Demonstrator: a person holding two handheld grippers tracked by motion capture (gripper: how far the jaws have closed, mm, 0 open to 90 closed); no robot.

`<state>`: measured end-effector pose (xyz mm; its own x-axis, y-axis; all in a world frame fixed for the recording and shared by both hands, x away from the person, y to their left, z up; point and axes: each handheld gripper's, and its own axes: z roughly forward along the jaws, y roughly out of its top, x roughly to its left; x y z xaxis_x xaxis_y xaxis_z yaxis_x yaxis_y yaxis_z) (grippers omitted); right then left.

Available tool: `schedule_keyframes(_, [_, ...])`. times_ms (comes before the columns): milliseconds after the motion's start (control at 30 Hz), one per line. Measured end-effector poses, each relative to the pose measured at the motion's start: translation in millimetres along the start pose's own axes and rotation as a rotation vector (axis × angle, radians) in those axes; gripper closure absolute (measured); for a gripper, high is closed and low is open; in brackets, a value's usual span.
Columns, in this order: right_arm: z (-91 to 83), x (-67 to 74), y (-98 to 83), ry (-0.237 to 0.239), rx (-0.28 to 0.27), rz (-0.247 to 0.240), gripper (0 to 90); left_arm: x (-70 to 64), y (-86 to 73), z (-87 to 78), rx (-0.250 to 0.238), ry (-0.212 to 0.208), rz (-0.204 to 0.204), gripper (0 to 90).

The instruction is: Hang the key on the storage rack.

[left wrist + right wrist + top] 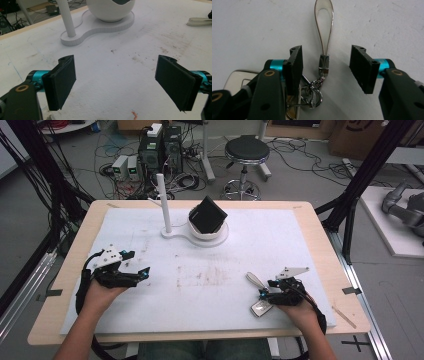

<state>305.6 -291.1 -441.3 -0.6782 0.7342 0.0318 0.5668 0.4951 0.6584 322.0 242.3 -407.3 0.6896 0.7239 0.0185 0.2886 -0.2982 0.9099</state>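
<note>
my left gripper (134,265) rests spread wide over bare white mat (210,295), well clear of the stand (192,234) ahead. my right gripper (265,289), near the tabletop (320,250) right edge, straddles the key strap (324,27), half spread, pads not touching; key fob (261,308) just beside.

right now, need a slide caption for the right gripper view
Right claw open astride the key strap, its metal clasp and rings between the pads, untouched, on the white mat.
</note>
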Motion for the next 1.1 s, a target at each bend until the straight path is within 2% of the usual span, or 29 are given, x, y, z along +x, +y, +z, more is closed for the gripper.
schedule_keyframes(67, [-1.4, -0.5, 0.0, -0.01, 0.006, 0.0, 58.2, 0.0, -0.1, 0.0, 0.001, 0.0, 0.001, 16.9])
schedule_keyframes(233, [-3.2, -1.1, -0.1, 0.0, 0.017, 0.005, 80.8, 0.0, -0.3, 0.2, 0.0, 0.0, -0.004, 16.9])
schedule_keyframes(300, [-3.3, -1.1, 0.4, 0.002, 0.021, -0.001, 81.9, 0.0, -0.1, -0.4, 0.002, 0.0, 0.0, 16.9])
schedule_keyframes(400, [-3.7, -2.0, 2.7, 0.013, 0.028, 0.017, 82.5, -0.5, 0.0, -0.5, 0.0, 0.0, -0.002, 16.9])
schedule_keyframes(633, [-13.8, 0.6, 20.7, 0.037, -0.104, 0.014, 82.6, -1.0, 0.7, -2.4, -0.008, -0.01, -0.011, 16.9])
schedule_keyframes(700, [-15.9, 0.2, 28.3, 0.026, -0.136, 0.012, 82.6, -1.2, 0.7, -2.6, -0.011, -0.008, -0.013, 16.9])
schedule_keyframes(900, [-18.8, -0.3, 54.7, 0.028, -0.202, -0.002, 82.6, -2.1, 0.8, -3.6, -0.009, -0.008, -0.009, 16.9])
schedule_keyframes(967, [-19.1, 1.0, 64.9, 0.044, -0.224, -0.007, 82.6, -2.6, 1.1, -4.0, -0.014, -0.01, -0.004, 16.9])
schedule_keyframes(1100, [-17.9, 6.7, 87.0, 0.035, -0.241, -0.051, 82.6, -3.1, 1.2, -4.9, -0.013, -0.007, -0.006, 16.9])
